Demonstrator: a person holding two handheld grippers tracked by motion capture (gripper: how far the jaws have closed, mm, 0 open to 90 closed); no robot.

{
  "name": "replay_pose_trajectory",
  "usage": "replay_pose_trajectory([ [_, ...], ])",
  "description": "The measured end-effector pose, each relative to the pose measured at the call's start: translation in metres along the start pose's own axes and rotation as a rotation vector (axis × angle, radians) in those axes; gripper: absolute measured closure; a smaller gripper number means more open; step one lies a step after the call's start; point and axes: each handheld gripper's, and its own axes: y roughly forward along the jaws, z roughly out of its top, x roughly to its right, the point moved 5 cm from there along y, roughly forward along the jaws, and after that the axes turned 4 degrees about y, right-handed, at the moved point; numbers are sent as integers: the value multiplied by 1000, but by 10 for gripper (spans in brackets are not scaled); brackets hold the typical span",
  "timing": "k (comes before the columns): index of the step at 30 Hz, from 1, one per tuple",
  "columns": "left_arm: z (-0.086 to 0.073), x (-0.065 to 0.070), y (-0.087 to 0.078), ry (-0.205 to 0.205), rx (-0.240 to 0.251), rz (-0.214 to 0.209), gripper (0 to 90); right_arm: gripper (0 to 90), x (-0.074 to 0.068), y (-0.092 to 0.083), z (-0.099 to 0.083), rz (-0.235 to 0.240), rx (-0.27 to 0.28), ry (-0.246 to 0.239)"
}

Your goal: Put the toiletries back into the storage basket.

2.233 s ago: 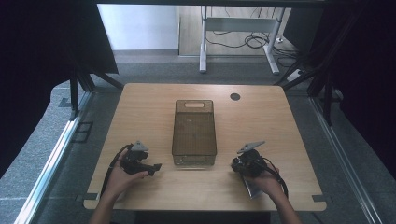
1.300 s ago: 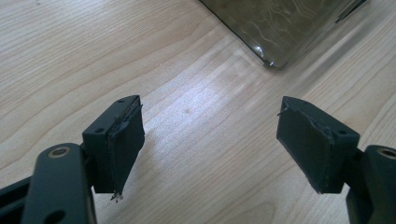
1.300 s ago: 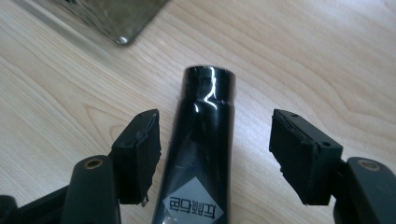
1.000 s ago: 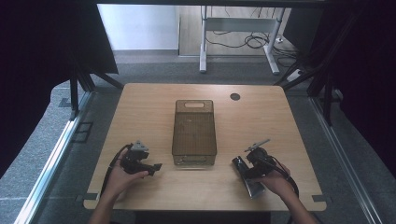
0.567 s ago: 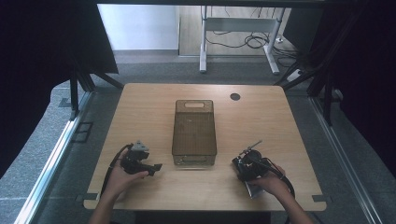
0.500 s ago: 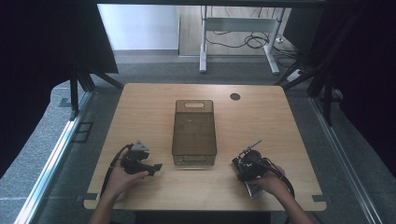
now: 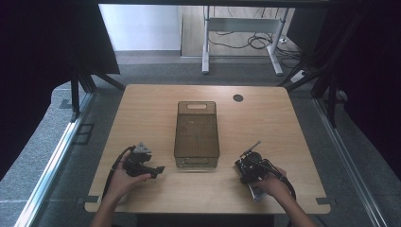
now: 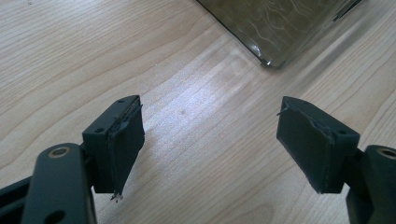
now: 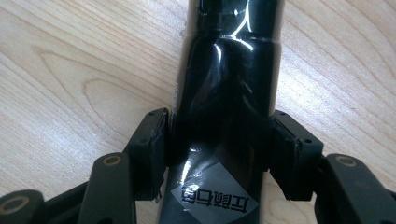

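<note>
A glossy black bottle-like object [image 9: 229, 93] lies on the wooden table [image 7: 265, 123] at the front right, showing as a pale glinting strip [image 7: 257, 191] under the person's right hand. My right gripper [image 9: 217, 149] has just been closing, and its pads now touch the object on both sides. It sits near the table's front edge in the high view [image 7: 247, 174]. My left gripper [image 8: 210, 144] rests at the front left [image 7: 158, 169], open with bare wood between its jaws. A smoky see-through bin [image 7: 197, 105] stands between the two hands.
A corner of the bin [image 8: 280, 28] lies just ahead of the left gripper. A dark round cable hole [image 7: 238, 98] sits at the table's back right. Dark curtains flank the table, and a desk frame with cables [image 7: 246, 28] stands beyond.
The right hand has edged slightly left over the black object and settled on it. The left hand and the bin have not moved.
</note>
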Motion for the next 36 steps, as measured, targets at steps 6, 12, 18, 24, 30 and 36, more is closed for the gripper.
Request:
replay_pose_trajectory([
  [6, 0, -1, 0, -2, 2, 2, 235, 446, 3, -1, 2, 27, -21, -1],
  [12, 0, 0, 0, 0, 1, 1, 236, 451, 6, -4, 4, 49, -31, -1],
  [18, 0, 0, 1, -6, -3, 2, 236, 453, 7, -15, 9, 69, -17, -10],
  [24, -1, -2, 1, -12, -5, 2, 236, 454, 10, -29, 17, 78, 5, -5],
  [30, -1, -1, 1, -8, -8, 3, 236, 454, 11, -45, 27, 103, 46, 5],
  [36, -1, 1, 2, -10, -10, 0, 236, 454, 9, -55, 41, 125, 81, 57],
])
